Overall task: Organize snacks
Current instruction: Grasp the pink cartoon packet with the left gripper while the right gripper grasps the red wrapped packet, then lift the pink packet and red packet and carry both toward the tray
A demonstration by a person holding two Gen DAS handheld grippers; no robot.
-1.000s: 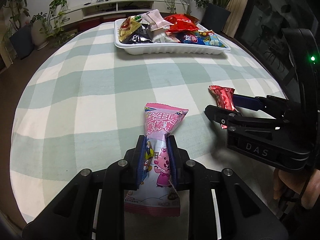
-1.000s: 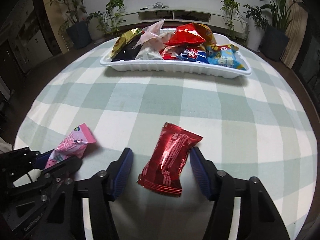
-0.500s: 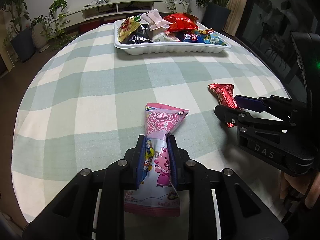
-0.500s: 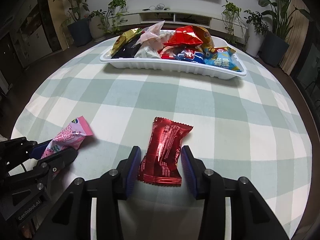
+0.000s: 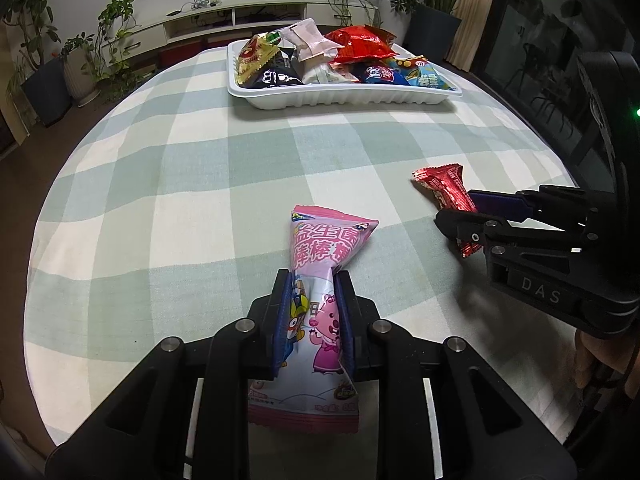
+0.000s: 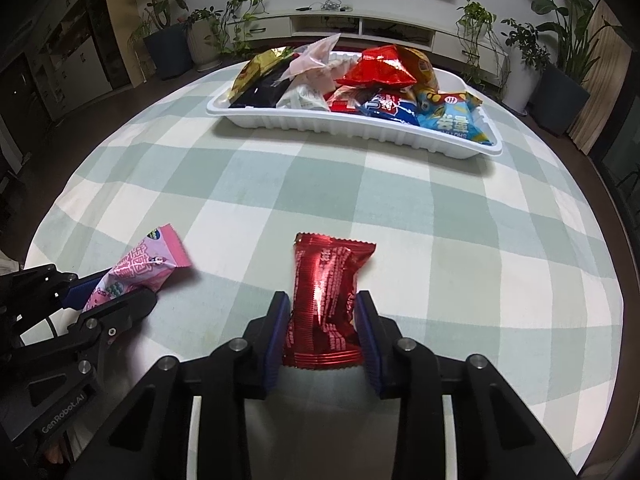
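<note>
A pink cartoon-printed snack bag (image 5: 320, 280) lies near the table's front, pinched at its waist by my left gripper (image 5: 314, 280), which is shut on it. To its right a red foil snack packet (image 6: 326, 288) sits between the blue pads of my right gripper (image 6: 322, 300). Those jaws are closing and the pads press the packet's sides, creasing the foil. The red foil snack packet (image 5: 448, 192) and the right gripper (image 5: 460, 216) also show at the right of the left wrist view. The pink cartoon-printed snack bag (image 6: 148, 268) and the left gripper (image 6: 120, 292) appear at the left of the right wrist view.
A white tray (image 5: 344, 98) heaped with several snack bags stands at the far side of the round table, covered in a green-and-white checked cloth (image 5: 200, 160). The white tray (image 6: 360, 130) shows in the right wrist view too. Potted plants and a low TV cabinet lie beyond.
The right gripper's jaws have drawn in from well apart to pressing on the red packet, which now stands straighter between them. The left gripper and pink bag have not moved.
</note>
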